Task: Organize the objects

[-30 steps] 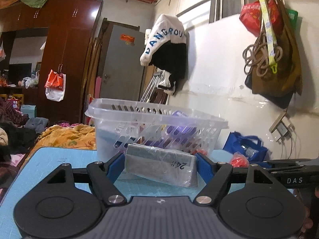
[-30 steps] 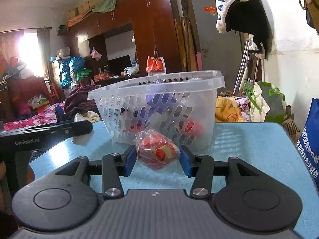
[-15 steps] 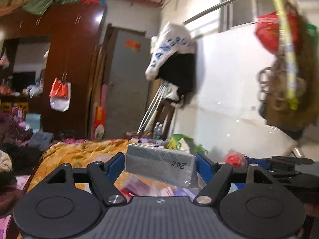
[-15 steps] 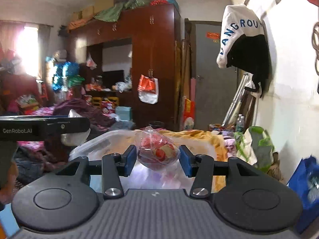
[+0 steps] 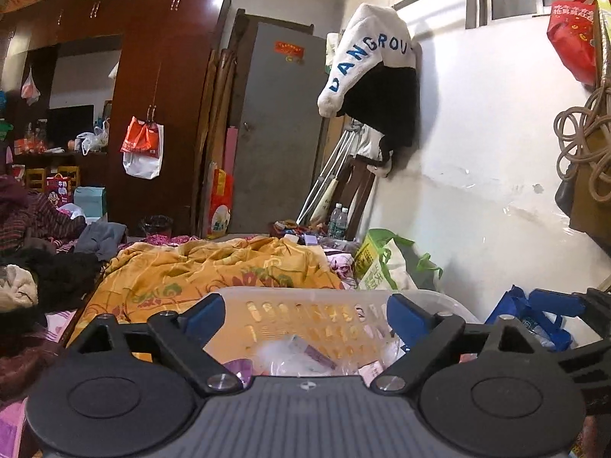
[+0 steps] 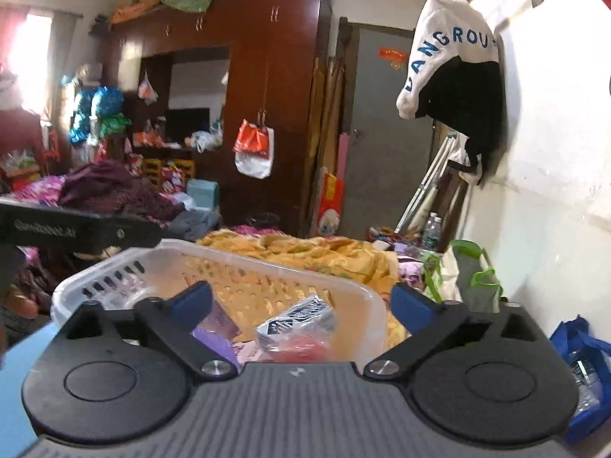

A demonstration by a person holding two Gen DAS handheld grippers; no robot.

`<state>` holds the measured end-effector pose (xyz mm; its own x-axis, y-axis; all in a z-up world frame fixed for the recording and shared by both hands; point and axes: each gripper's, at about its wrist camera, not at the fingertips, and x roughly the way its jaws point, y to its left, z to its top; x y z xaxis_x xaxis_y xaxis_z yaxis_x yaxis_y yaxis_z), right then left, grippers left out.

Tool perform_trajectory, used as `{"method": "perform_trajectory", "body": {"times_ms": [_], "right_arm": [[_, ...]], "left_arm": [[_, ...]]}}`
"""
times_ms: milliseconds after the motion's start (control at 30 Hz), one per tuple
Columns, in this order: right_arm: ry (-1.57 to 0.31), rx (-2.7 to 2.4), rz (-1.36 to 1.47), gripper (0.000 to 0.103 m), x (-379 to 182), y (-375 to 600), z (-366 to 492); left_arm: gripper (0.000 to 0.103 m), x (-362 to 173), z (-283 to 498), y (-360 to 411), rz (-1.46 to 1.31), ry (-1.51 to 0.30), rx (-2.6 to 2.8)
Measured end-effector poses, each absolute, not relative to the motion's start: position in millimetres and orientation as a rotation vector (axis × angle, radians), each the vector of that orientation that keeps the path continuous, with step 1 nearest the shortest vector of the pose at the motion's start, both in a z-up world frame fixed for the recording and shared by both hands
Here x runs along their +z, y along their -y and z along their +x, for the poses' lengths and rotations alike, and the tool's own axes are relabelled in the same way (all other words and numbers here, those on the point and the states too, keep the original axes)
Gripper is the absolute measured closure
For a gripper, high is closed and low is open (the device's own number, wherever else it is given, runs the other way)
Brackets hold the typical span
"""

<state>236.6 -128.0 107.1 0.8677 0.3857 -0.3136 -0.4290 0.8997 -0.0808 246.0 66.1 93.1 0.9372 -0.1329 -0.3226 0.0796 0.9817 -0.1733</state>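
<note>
A clear plastic basket [image 5: 305, 294] stands just below and ahead of both grippers. My left gripper [image 5: 303, 315] hovers over its near side, its jaws opening, with nothing between the blue pads [image 5: 202, 313]. In the right wrist view my right gripper [image 6: 303, 301] is also over the basket [image 6: 236, 263], its jaws opening and empty. Below it in the basket lie a red clear-wrapped bag [image 6: 305, 345], a dark wrapped packet [image 6: 294, 320] and a purple item [image 6: 217, 330]. White and purple packets [image 5: 305, 355] show under the left gripper. Each view shows the other gripper at its edge.
The basket stands on a blue table [image 6: 15, 366]. Behind it lies a bed with an orange blanket [image 5: 198, 271]. A white wall [image 5: 496, 191] runs along the right, with a green-white bag [image 5: 385, 267] and a blue bag [image 6: 584, 366] at its foot.
Both grippers rose from table level to above the basket and opened. The grey packet has left the left jaws and the red bag the right jaws; the red bag now lies in the basket.
</note>
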Motion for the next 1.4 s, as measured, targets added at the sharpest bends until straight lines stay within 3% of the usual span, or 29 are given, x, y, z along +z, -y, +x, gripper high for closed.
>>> {"method": "perform_trajectory", "body": {"times_ms": [67, 767, 1400], "right_arm": [[-0.31, 0.443, -0.127, 0.0, 107.5, 135.2, 233.4], [-0.331, 0.379, -0.057, 0.0, 93.0, 176.9, 201.8], [-0.352, 0.376, -0.073, 0.0, 80.5, 172.8, 197.8]], "left_arm": [[0.0, 92.8, 238.8, -68.4, -0.168, -0.32, -0.13], [0.0, 78.2, 164.7, -20.3, 0.001, -0.281, -0.055], [0.0, 60.8, 159.9, -17.7, -0.011, -0.376, -0.066]]}}
